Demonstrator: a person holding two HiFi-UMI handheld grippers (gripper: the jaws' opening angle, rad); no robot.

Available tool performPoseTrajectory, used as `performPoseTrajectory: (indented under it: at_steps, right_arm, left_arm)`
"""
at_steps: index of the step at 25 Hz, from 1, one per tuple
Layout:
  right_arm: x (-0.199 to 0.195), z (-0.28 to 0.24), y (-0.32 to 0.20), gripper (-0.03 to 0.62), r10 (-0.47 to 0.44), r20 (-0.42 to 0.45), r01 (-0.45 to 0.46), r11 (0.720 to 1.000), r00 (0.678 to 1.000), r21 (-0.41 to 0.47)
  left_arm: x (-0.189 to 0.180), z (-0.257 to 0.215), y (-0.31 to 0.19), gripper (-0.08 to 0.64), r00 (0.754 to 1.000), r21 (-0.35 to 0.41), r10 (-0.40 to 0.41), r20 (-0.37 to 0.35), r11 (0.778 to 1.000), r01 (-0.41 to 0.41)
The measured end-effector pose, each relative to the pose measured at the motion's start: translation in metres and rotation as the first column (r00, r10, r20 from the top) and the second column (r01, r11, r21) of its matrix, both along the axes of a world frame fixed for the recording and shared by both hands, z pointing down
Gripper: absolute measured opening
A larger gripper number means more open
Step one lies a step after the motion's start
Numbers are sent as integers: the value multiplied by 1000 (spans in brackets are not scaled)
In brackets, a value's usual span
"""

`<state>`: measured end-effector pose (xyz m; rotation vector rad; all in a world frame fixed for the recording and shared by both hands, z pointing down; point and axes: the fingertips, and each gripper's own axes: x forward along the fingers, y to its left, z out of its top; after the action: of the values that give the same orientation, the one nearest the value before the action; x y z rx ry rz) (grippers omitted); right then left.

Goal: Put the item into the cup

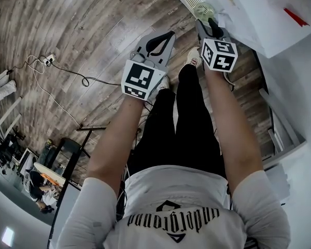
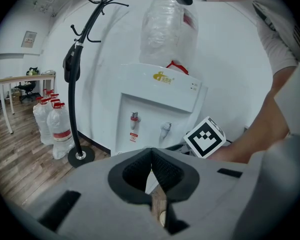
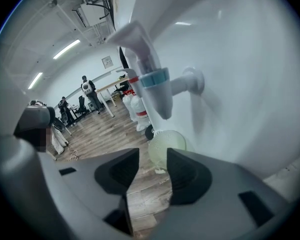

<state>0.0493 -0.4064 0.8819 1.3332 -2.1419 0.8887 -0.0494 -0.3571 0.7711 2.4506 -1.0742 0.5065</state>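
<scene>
A white water cooler (image 2: 157,101) fills the middle of the left gripper view with a clear upturned bottle (image 2: 167,29) on top, a black coat stand (image 2: 76,104) just to its left, and red-capped water jugs (image 2: 59,129) on the floor beyond that. In the right gripper view a blue-ringed tap (image 3: 155,86) juts from the cooler's white front at centre, and people (image 3: 88,90) stand far off at the left. The head view shows a wood-plank floor (image 1: 83,25) with a power strip (image 1: 48,59) and its cable at the left.
</scene>
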Motion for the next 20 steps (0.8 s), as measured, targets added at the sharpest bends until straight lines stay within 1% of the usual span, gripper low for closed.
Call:
performPoseTrajectory:
  at_steps: [5, 10, 15, 20]
  right_arm:
    - [3, -19, 24, 183, 1, -5, -1, 1000, 1000, -5]
    - [2, -62, 47, 183, -4, -9, 4, 1000, 1000, 28]
    - [-11, -127, 71, 158, -73, -21, 74, 992, 997, 103]
    - [-31, -210, 98, 126, -158, -38, 163, 965, 987, 204]
  left_arm:
    - [-5, -23, 10, 8, 1000, 16, 14, -1, 1000, -14]
    - [-11, -67, 21, 8, 1000, 69, 31, -2, 997, -30]
    - [-23, -120, 45, 8, 999, 109, 50, 5, 993, -51]
    - [-40, -179, 80, 8, 999, 137, 54, -7, 989, -52]
